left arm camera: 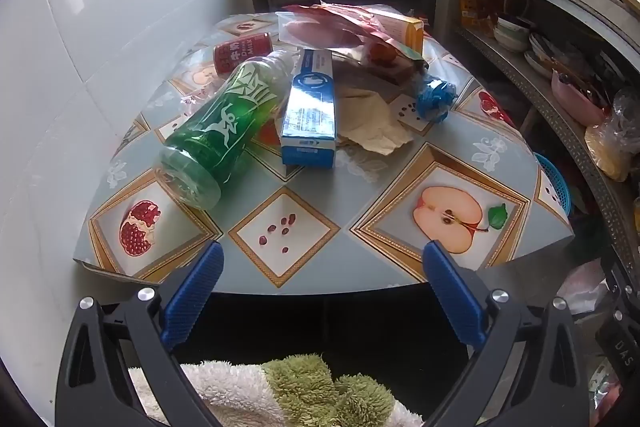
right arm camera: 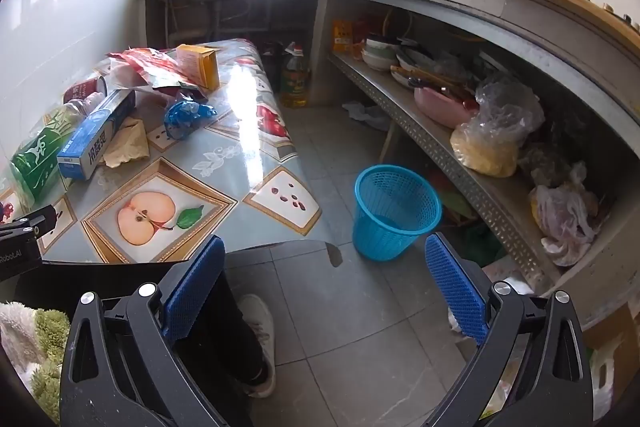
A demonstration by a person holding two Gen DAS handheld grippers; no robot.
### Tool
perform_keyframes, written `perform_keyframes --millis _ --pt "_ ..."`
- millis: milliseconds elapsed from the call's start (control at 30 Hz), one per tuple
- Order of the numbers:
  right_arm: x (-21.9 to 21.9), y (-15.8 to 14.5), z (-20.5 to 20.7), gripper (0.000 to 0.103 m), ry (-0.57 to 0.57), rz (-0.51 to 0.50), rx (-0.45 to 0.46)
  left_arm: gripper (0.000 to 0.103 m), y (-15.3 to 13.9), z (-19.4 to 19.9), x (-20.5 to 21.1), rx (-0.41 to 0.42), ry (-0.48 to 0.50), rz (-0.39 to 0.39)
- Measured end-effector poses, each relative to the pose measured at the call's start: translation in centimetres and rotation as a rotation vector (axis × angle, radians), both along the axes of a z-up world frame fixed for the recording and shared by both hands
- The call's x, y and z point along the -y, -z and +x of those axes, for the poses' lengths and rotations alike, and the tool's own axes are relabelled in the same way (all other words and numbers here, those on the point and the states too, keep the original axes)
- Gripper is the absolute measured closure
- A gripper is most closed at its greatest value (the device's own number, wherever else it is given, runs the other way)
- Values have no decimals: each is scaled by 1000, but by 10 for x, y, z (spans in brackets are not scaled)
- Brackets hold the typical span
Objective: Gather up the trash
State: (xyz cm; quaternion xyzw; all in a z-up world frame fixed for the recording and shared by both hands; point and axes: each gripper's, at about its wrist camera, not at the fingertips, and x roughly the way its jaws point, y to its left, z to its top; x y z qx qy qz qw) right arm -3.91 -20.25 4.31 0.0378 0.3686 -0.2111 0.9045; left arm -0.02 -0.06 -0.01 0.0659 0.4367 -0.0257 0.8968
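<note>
Trash lies on the fruit-print table (left arm camera: 360,187) (right arm camera: 224,163): a green plastic bottle (left arm camera: 218,131) (right arm camera: 38,151) on its side, a blue and white box (left arm camera: 310,107) (right arm camera: 96,135), a red can (left arm camera: 242,51) (right arm camera: 86,87), red wrappers (left arm camera: 340,27) (right arm camera: 148,67), an orange box (left arm camera: 412,31) (right arm camera: 198,63), crumpled brown paper (left arm camera: 372,123) (right arm camera: 128,143) and a crumpled blue bag (left arm camera: 436,99) (right arm camera: 186,117). A blue mesh waste basket (right arm camera: 394,211) stands on the floor right of the table. My left gripper (left arm camera: 322,255) is open and empty at the table's near edge. My right gripper (right arm camera: 326,251) is open and empty above the floor.
A grey shelf (right arm camera: 460,163) on the right holds bowls, dishes and plastic bags. An oil bottle (right arm camera: 294,79) stands on the floor past the table. A white tiled wall (left arm camera: 100,47) bounds the left. A shoe (right arm camera: 260,339) and a fluffy towel (left arm camera: 288,391) sit below.
</note>
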Motion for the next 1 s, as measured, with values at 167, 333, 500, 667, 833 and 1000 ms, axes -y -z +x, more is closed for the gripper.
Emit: perform_keyframes --millis 167,333,500,667,833,1000 --pt "-1 -1 0 7 1 2 -2 5 -1 -4 2 5 -1 -13" --pt "-1 -1 0 7 -5 0 0 5 -1 -3 0 1 -3 -15" --pt "-2 0 1 7 -6 -2 1 5 -1 -3 -3 -4 0 -18" --pt "-3 -1 2 7 -5 -4 0 5 1 1 -2 -8 -1 -18" --pt "-4 -3 3 7 -6 -6 1 5 3 -1 0 -3 2 -14" --pt "-4 -3 3 7 -6 -7 3 5 3 0 0 -4 3 -13"
